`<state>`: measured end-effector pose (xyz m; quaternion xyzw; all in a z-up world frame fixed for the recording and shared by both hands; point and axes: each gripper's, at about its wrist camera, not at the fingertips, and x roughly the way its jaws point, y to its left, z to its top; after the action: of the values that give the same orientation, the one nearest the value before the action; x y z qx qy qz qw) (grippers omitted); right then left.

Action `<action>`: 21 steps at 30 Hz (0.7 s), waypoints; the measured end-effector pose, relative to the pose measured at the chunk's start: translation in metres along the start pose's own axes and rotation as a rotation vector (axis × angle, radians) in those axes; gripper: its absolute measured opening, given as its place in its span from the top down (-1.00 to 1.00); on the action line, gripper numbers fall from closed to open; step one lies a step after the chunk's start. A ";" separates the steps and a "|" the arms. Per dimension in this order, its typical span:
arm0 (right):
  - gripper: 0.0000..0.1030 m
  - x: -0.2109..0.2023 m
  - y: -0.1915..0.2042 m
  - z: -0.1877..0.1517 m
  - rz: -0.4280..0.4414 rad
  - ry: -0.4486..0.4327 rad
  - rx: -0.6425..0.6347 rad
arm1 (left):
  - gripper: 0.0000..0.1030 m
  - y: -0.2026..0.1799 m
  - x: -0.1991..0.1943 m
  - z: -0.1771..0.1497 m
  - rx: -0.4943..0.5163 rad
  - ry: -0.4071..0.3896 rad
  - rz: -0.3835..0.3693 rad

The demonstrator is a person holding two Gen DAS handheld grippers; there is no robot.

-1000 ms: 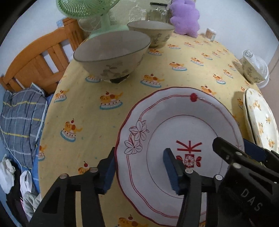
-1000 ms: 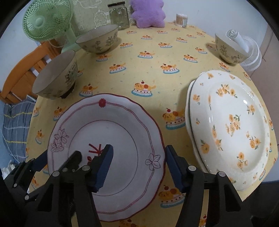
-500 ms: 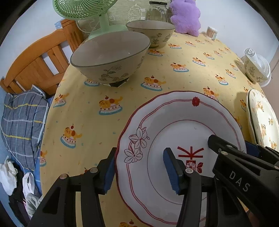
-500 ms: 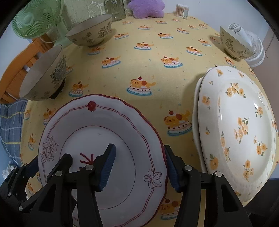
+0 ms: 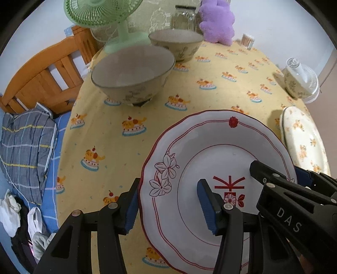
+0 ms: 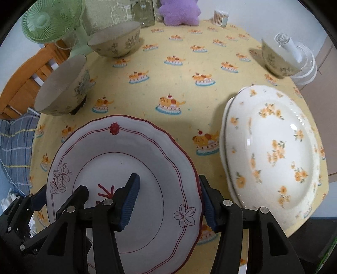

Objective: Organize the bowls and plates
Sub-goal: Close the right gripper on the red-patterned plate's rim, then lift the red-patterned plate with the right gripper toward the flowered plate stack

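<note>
A white plate with a red rim [image 5: 212, 151] [image 6: 124, 151] is tilted, its near side raised above the yellow tablecloth. My left gripper [image 5: 168, 206] straddles its left rim, jaws wide, one finger under and one over. My right gripper [image 6: 167, 200] straddles its right rim the same way. Neither visibly clamps the plate. A stack of yellow-flowered plates [image 6: 273, 151] [image 5: 303, 139] lies to the right. Three floral bowls stand on the table: one near left [image 5: 134, 78] [image 6: 65, 88], one behind it [image 5: 179, 42] [image 6: 115, 40], one far right [image 6: 278, 59] [image 5: 292, 82].
A green fan [image 5: 101, 16] [image 6: 52, 23], glass jars [image 5: 183, 19], a purple plush toy [image 5: 219, 23] [image 6: 179, 10] and a toothpick holder [image 6: 221, 16] line the far edge. A white fan [image 6: 303, 63] stands far right. An orange wooden chair [image 5: 48, 75] with clothes is left.
Both grippers and the red-rimmed plate have risen and drawn back slightly; the plate sits more tilted, its near edge lifted. Jaw opening looks unchanged.
</note>
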<state>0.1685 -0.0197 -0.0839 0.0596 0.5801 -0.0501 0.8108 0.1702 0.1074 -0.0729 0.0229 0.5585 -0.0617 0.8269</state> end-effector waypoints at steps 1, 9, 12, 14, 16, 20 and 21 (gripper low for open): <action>-0.14 -0.006 0.000 0.000 -0.004 -0.009 0.001 | -0.04 -0.001 -0.004 0.000 0.002 -0.007 -0.004; -0.14 -0.042 -0.004 -0.004 -0.025 -0.070 0.028 | -0.04 -0.006 -0.033 0.003 0.028 -0.060 -0.029; -0.14 -0.051 -0.008 -0.005 -0.027 -0.088 0.036 | -0.04 -0.010 -0.040 0.003 0.036 -0.078 -0.032; -0.14 -0.055 -0.011 -0.005 -0.023 -0.103 0.039 | -0.04 -0.013 -0.044 0.005 0.041 -0.093 -0.029; -0.14 -0.057 -0.015 -0.004 -0.018 -0.116 0.040 | -0.04 -0.017 -0.046 0.006 0.044 -0.103 -0.024; -0.14 -0.060 -0.025 0.000 0.001 -0.131 0.024 | -0.04 -0.026 -0.049 0.007 0.034 -0.115 -0.012; -0.14 -0.060 -0.028 0.002 0.007 -0.133 0.019 | -0.04 -0.029 -0.049 0.008 0.028 -0.116 -0.008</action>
<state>0.1464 -0.0469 -0.0276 0.0658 0.5242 -0.0568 0.8472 0.1553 0.0813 -0.0235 0.0286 0.5089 -0.0739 0.8572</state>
